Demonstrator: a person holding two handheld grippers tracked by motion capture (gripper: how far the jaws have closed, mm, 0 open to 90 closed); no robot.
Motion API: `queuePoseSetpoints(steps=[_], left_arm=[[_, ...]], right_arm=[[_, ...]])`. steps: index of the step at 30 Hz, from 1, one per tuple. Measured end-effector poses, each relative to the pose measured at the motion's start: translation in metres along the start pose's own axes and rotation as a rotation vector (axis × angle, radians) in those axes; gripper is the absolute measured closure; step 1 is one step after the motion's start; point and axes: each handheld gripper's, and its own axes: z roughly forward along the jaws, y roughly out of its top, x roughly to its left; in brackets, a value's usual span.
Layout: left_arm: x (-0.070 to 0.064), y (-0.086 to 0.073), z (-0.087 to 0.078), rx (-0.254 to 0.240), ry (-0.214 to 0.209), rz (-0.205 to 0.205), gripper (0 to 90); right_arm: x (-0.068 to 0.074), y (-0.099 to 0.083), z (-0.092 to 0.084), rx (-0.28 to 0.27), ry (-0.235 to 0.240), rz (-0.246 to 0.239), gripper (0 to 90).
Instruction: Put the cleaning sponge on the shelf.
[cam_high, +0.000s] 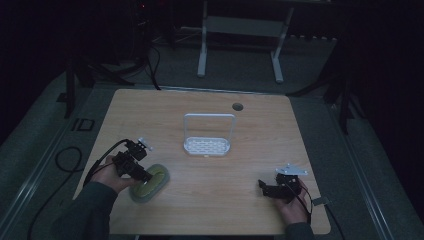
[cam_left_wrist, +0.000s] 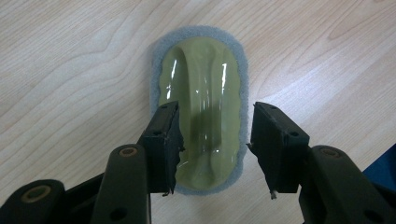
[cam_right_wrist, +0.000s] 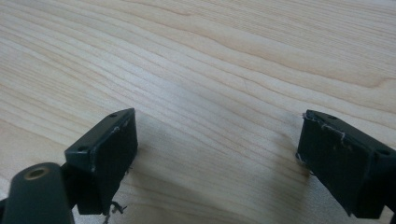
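Observation:
An oval scrubber (cam_left_wrist: 201, 79) with a glossy olive-green plastic grip on a grey felt pad lies flat on the wooden table (cam_high: 250, 135), near its front left (cam_high: 156, 179). My left gripper (cam_left_wrist: 215, 140) hovers low over its near half, open, one jaw at each long side of the grip. In the high view the left gripper (cam_high: 145, 175) is held by a hand at the scrubber's left end. My right gripper (cam_right_wrist: 217, 149) is open over bare wood, seen at the front right (cam_high: 264, 188).
A white perforated tray with a tall wire hoop handle (cam_high: 207, 146) stands at the table's middle. A round cable hole (cam_high: 237, 106) sits near the far edge. A white stand's legs (cam_high: 202, 50) rise beyond the table. The surroundings are dark.

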Motion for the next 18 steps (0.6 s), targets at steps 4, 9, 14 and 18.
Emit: queuePoseSetpoints(steps=[4, 9, 14, 18], left_arm=[[-0.001, 0.004, 0.004, 0.027, -0.004, 0.009, 52.7], [-0.002, 0.01, 0.007, 0.06, 0.005, 0.026, 53.8], [-0.002, 0.015, 0.01, 0.094, 0.022, 0.037, 54.5], [-0.003, 0.018, 0.014, 0.121, 0.025, 0.043, 55.7]], right_arm=[[0.0, 0.0, 0.0, 0.0, 0.0, 0.0, 11.6], [0.0, 0.0, 0.0, 0.0, 0.0, 0.0, 11.6], [0.0, 0.0, 0.0, 0.0, 0.0, 0.0, 11.6], [0.0, 0.0, 0.0, 0.0, 0.0, 0.0, 11.6]])
